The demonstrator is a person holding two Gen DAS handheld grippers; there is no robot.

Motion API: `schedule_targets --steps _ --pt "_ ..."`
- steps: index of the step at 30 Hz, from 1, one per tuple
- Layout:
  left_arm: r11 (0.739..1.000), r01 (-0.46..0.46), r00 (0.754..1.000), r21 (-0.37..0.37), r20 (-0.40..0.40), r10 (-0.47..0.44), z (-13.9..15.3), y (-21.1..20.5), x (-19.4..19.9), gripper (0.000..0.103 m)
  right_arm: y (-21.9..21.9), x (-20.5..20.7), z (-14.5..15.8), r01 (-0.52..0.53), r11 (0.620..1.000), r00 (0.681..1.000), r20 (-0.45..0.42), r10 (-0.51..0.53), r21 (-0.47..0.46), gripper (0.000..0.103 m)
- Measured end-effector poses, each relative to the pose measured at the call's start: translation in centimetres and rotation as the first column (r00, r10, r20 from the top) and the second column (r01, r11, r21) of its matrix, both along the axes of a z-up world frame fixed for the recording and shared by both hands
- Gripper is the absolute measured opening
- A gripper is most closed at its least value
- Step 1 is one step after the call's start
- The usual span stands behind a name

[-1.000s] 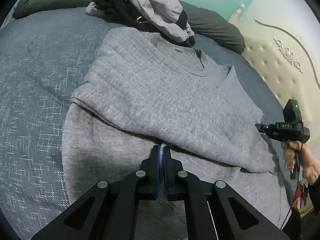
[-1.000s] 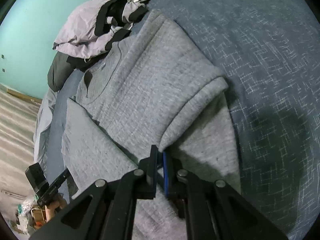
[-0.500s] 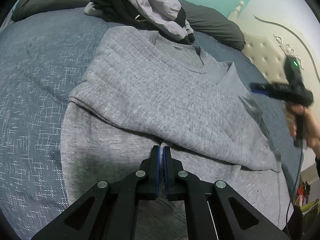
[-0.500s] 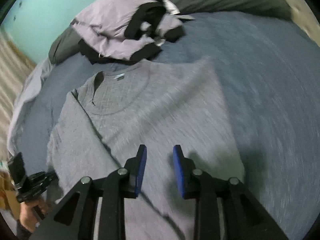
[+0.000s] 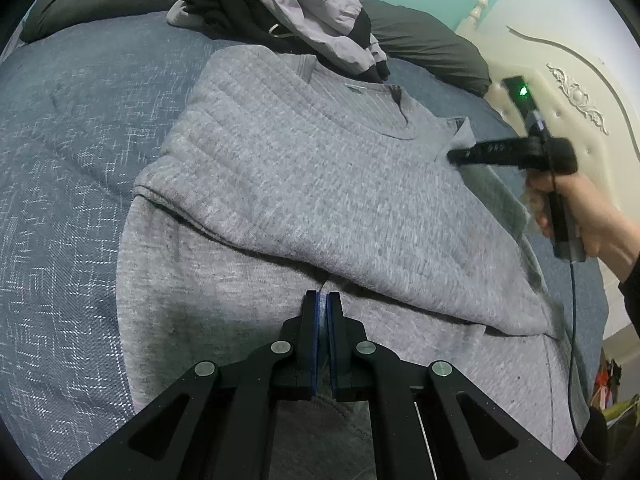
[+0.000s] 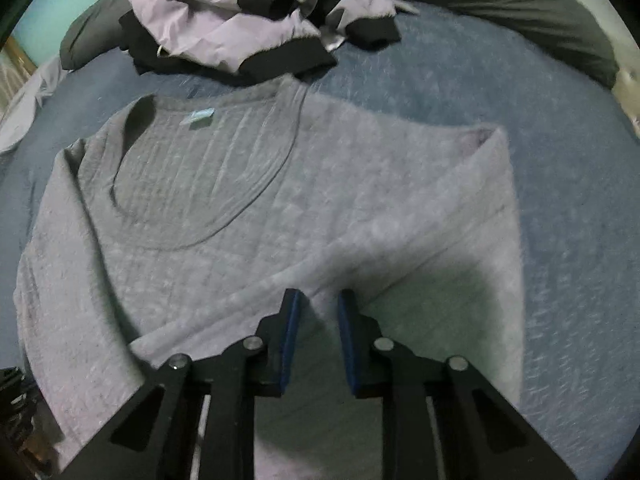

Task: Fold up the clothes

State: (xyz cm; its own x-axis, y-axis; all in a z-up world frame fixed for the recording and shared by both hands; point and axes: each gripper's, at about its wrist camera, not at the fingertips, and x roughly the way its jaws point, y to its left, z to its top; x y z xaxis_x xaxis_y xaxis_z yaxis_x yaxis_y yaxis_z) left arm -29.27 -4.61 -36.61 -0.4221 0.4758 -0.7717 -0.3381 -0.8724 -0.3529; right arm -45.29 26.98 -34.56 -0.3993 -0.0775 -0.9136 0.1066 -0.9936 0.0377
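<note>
A grey long-sleeved sweater point(image 5: 320, 184) lies front up on the blue bedspread point(image 5: 60, 200), one sleeve folded across the body. My left gripper point(image 5: 322, 300) rests low on the body, just under the fold's edge. It is shut, and a small pucker of fabric runs up into its tips. In a hand at the right, my right gripper point(image 5: 454, 156) hovers over the shoulder by the neckline. In its own view, the right gripper point(image 6: 318, 304) hangs above the sweater point(image 6: 200, 248) with its jaws closing and nothing between the blue pads.
A heap of lilac and black clothes point(image 5: 288, 4) lies past the collar, with dark pillows point(image 5: 424, 48) behind it. A cream padded headboard point(image 5: 568, 96) stands at the right. A cable point(image 5: 572, 320) trails from the right gripper over the bed's edge.
The right gripper has let go of the folded sleeve, opened, and swung up from the hem side to the shoulder by the neckline. The left gripper has stayed put and shut.
</note>
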Motion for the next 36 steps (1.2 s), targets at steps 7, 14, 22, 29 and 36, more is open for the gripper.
schedule_targets --steps 7,14,22,29,36 --pt "1.0 -0.001 1.0 -0.004 0.002 0.001 0.0 0.1 0.1 0.004 -2.0 2.2 0.4 -0.142 0.986 0.99 0.005 0.143 -0.084 0.009" --pt "1.0 -0.007 1.0 0.013 0.018 0.007 -0.2 -0.2 -0.1 0.006 1.2 1.3 0.3 0.001 0.997 1.0 -0.027 -0.004 -0.082 0.007" --pt "0.996 -0.066 0.998 0.059 0.023 0.065 1.7 -3.1 0.6 0.006 3.8 7.6 3.6 -0.031 0.955 0.995 -0.103 0.001 -0.294 0.009" --pt "0.98 -0.193 0.981 0.046 0.006 0.193 1.7 -7.1 0.5 0.006 6.7 16.2 2.7 0.046 0.921 0.995 -0.061 -0.075 -0.386 0.01" --pt "0.967 -0.249 0.968 0.061 -0.005 0.25 1.2 -8.0 -0.8 0.006 9.3 20.5 -1.0 0.18 0.859 0.975 -0.028 -0.22 -0.479 0.01"
